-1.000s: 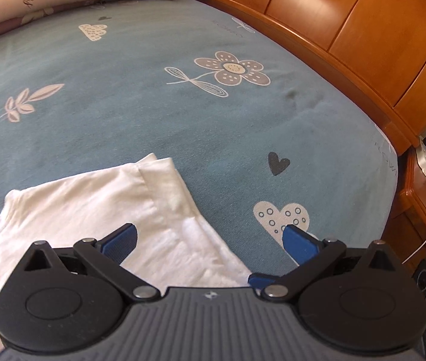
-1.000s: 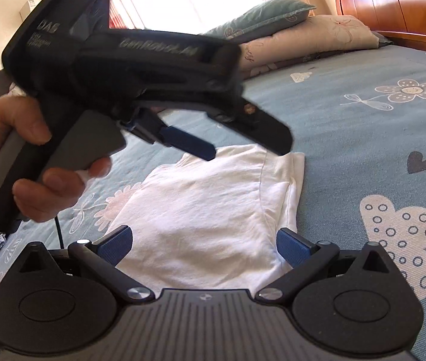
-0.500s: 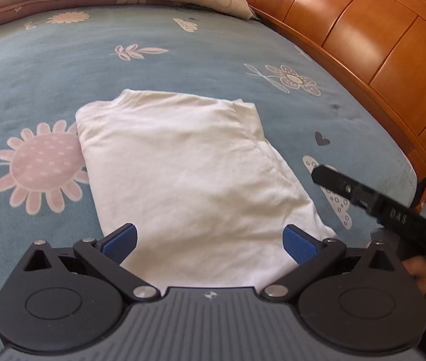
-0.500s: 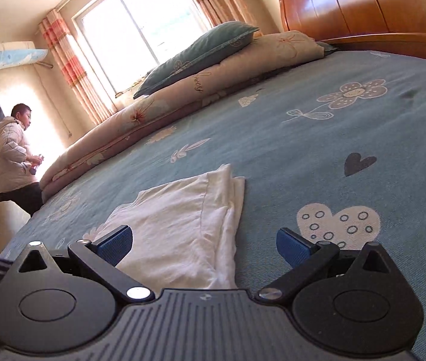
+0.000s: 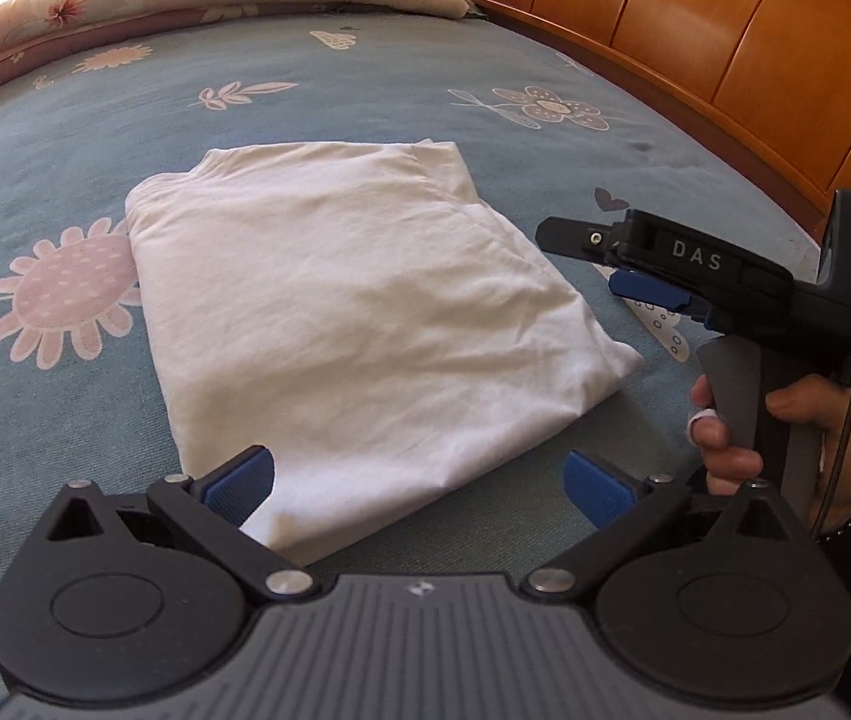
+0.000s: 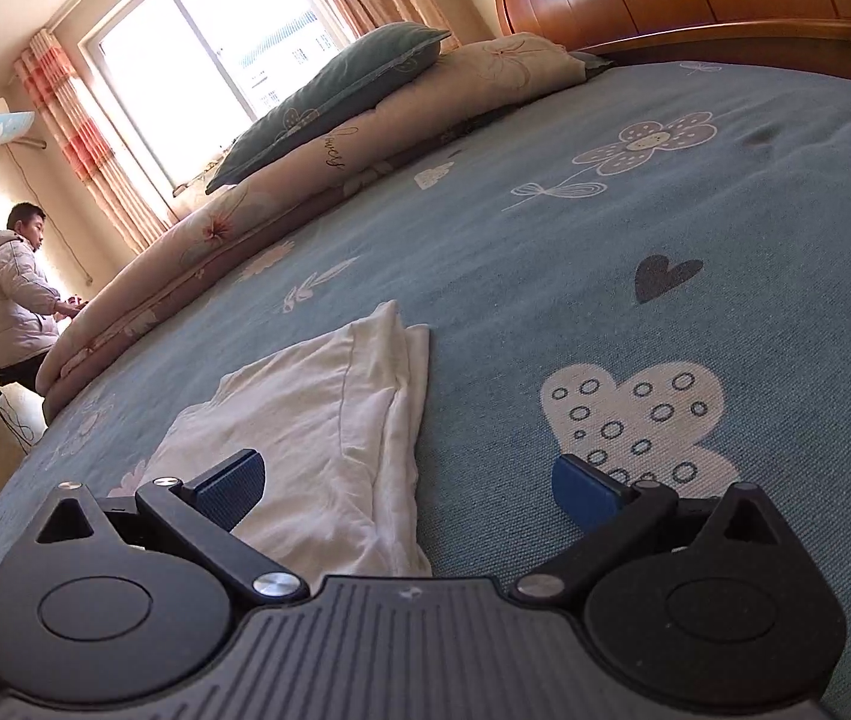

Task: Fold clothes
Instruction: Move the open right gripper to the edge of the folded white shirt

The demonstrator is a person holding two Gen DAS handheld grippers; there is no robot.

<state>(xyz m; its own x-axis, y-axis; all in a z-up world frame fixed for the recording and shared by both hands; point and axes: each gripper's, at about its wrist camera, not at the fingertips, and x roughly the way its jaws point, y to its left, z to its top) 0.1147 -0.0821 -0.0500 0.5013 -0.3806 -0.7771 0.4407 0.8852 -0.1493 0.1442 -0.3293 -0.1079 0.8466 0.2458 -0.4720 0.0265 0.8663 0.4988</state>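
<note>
Lying folded: white shirt on the bed

The white shirt (image 5: pixel 353 312), soft wrinkled knit folded to a rough rectangle with layered hems along one edge, lay flat on the blue flower-printed bedspread (image 5: pixel 305 90). Left gripper (image 5: pixel 419 480) hovered over its near corner, blue ribbed fingers (image 5: pixel 239 477) spread wide, holding nothing. Right gripper (image 6: pixel 407 483) sat low beside the shirt's edge, likewise released. Glossy wooden headboard (image 5: pixel 725 42) behind.

Your right gripper (image 5: pixel 635 264) has pushed further into the left view at 3 o'clock, nearer the folded shirt (image 5: pixel 353 312).
</note>
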